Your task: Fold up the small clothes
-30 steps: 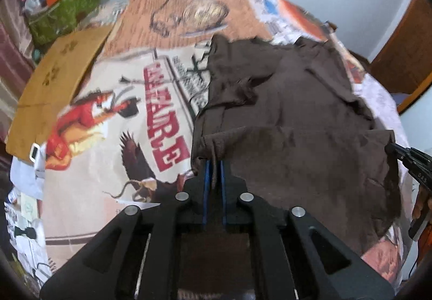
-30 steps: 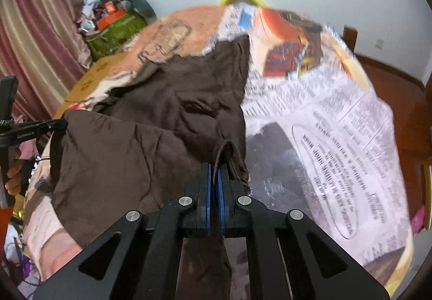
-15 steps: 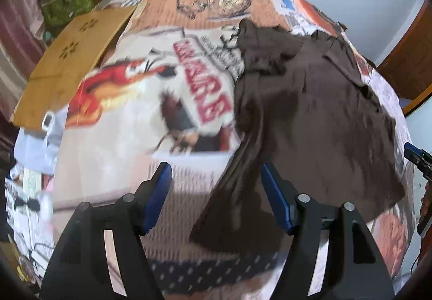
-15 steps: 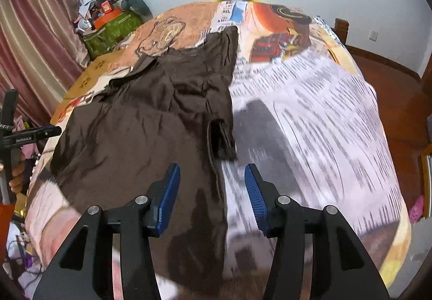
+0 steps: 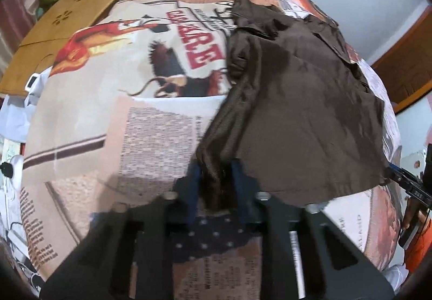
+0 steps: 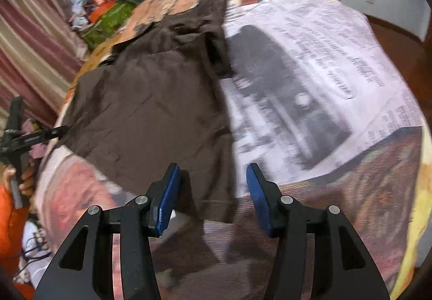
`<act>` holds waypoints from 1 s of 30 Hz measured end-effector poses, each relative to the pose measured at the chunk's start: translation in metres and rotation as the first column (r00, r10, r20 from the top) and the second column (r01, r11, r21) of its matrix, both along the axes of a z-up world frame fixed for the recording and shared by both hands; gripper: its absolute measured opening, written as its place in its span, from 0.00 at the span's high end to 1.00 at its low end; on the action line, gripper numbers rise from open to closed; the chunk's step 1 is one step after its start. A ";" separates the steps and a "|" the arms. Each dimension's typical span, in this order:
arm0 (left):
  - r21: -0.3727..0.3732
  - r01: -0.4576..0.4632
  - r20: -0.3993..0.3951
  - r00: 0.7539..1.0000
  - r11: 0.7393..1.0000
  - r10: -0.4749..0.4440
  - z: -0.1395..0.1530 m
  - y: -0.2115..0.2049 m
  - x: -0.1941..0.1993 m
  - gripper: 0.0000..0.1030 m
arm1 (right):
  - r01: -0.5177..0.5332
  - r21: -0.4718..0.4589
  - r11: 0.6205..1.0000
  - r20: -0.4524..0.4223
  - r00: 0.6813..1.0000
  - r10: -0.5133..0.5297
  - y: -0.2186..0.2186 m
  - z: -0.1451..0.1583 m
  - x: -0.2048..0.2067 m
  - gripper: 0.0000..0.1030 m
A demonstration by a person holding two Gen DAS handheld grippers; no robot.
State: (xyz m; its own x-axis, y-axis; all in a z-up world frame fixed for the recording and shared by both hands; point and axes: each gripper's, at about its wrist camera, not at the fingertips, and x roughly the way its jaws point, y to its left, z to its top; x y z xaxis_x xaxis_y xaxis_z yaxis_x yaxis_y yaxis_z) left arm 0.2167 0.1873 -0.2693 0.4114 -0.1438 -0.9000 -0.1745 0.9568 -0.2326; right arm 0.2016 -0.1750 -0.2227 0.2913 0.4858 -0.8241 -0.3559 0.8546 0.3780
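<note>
1. The brown garment lies spread on the printed bedspread, its hem toward me at 6 o'clock.
2. My left gripper has its blue pads partly closed around a bunched fold of cloth; blur keeps me from telling whether it grips.
3. My right gripper is wide open and holds nothing, straddling the garment's near corner.
4. I judge this the regrasp before a fold: next, pinch both hem corners and carry them toward 12 o'clock.
</note>
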 end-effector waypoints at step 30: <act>0.020 -0.008 0.242 0.970 1.000 0.003 0.103 0.003 0.139 0.93 | 0.021 0.123 0.992 0.341 0.938 -0.062 0.035 0.104 0.114 0.94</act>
